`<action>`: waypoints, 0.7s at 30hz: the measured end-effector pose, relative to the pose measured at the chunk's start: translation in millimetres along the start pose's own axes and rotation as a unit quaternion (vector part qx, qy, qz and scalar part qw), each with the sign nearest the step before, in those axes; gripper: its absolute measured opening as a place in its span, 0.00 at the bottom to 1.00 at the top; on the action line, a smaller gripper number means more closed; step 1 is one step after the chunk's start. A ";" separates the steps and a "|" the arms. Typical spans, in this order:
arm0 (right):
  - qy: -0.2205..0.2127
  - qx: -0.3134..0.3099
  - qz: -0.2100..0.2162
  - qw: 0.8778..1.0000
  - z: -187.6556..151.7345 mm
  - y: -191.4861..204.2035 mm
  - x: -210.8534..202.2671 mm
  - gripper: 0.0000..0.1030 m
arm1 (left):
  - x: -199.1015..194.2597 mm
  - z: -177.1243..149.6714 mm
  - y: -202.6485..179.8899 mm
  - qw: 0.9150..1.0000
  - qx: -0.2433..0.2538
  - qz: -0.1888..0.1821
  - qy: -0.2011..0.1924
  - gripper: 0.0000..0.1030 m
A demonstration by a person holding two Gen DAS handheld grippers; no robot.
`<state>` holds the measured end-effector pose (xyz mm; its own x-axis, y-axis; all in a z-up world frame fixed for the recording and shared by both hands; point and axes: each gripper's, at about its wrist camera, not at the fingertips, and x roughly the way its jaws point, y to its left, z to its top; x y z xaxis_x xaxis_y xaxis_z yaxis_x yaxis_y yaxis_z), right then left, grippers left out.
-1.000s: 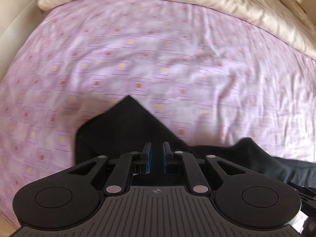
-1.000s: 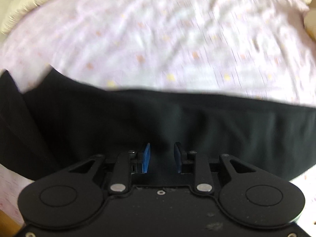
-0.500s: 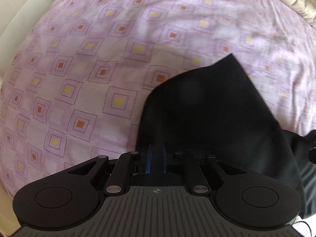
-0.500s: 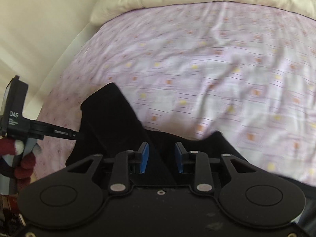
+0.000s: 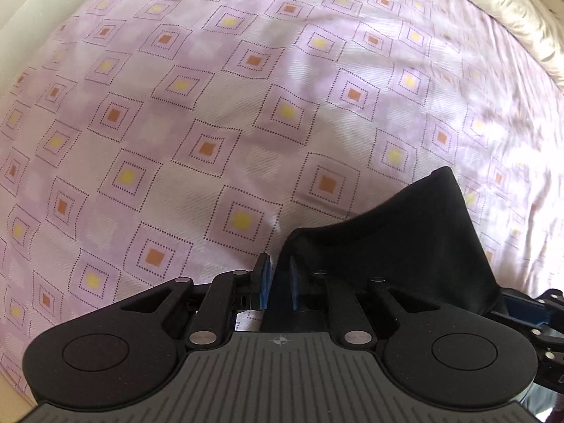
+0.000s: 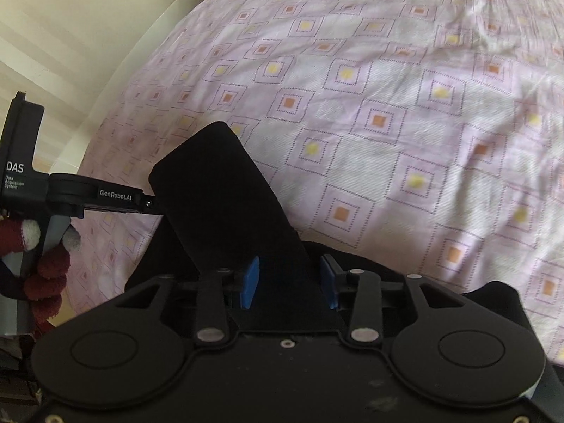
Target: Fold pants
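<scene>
- While I point my left gripper (image 5: 278,283) almost straight down at the bed, its blue pads (image 5: 263,292) stand nearly together, pinched on a fold of the black pants (image 5: 405,246).
- From that pinch the dark cloth rises in a ridge and runs off to the right in the left wrist view, ending in a rounded corner that stands up off the sheet.
- Left of the gripper lies only the bedsheet (image 5: 211,123), lilac with dotted diamonds that have yellow or orange squares at their centres.
- At the far right edge of that view a bit of black frame with a blue part shows just beside the cloth; it looks like my other tool, though I cannot tell for sure.
- Seen from my right wrist, the left gripper (image 6: 151,204) reaches in from the left edge with white lettering on its arm, and my left hand (image 6: 46,271) in a dark red glove grips its handle.
- Its tip meets the left side of a raised flap of the pants (image 6: 225,194), which stands tilted above the sheet.
- My right gripper (image 6: 290,282) has just been opening; its blue pads (image 6: 251,282) stand clearly apart, the strip of black cloth runs between them, and I see no pad pressing on it.
- More black cloth lies under and to the right of this gripper, on the bedsheet (image 6: 405,105).
- Beyond the sheet's left side there is a cream surface (image 6: 70,35).
</scene>
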<state>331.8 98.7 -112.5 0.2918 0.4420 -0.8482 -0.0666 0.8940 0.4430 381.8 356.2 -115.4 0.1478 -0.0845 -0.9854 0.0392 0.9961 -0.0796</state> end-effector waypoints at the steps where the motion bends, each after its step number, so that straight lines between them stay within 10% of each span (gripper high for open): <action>1: -0.005 -0.008 0.007 1.000 -1.4 4.3 -1.6 0.37 | -3.3 -0.2 2.2 1.000 0.001 0.002 -0.002 0.13; 11: 0.007 -0.098 0.048 0.994 -53.0 75.2 -12.9 0.36 | -75.7 7.4 30.2 0.996 -0.035 0.012 -0.082 0.13; 21: -0.004 -0.051 0.020 0.998 -85.1 74.9 -16.7 0.37 | -71.4 -29.0 -51.5 0.995 0.070 -0.017 -0.063 0.13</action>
<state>240.7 164.4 -89.8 0.2943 0.4779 -0.8277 -0.1747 0.8783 0.4450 340.5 311.7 -45.3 0.2667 -0.1288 -0.9551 0.1820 0.9799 -0.0814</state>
